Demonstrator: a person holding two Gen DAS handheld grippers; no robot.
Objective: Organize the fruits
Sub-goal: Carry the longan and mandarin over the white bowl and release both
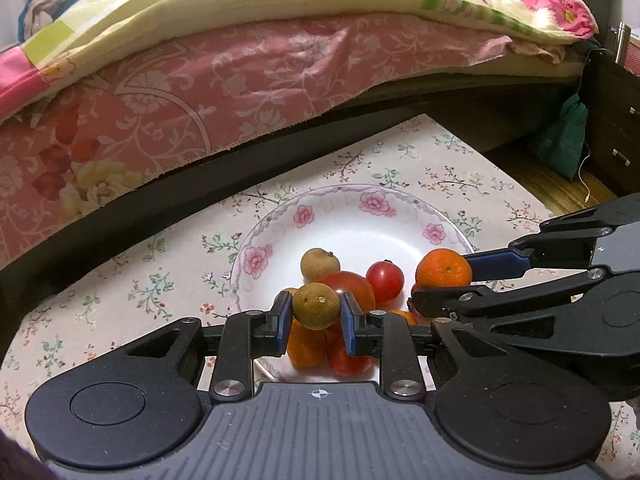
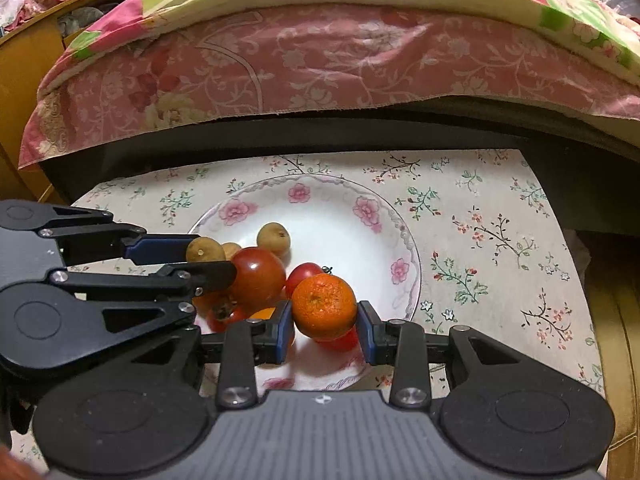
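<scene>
Over the white floral-rimmed plate (image 1: 304, 216) on the flower-print table (image 1: 460, 176), a brownish round fruit (image 1: 315, 306) is clamped in the left claw (image 1: 315, 316) and an orange mandarin (image 2: 324, 306) in the right claw (image 2: 325, 330). Most fruit is already piled there; these 2 appear not yet set down.

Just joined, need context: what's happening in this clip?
A person is sorting fruit with two handheld grippers over a floral plate on a flowered tablecloth beside a bed. The left gripper is shut on a brownish-green round fruit; the right gripper is shut on a mandarin. Both are above the plate, which holds tomatoes, another brown fruit and more orange fruit.
</scene>
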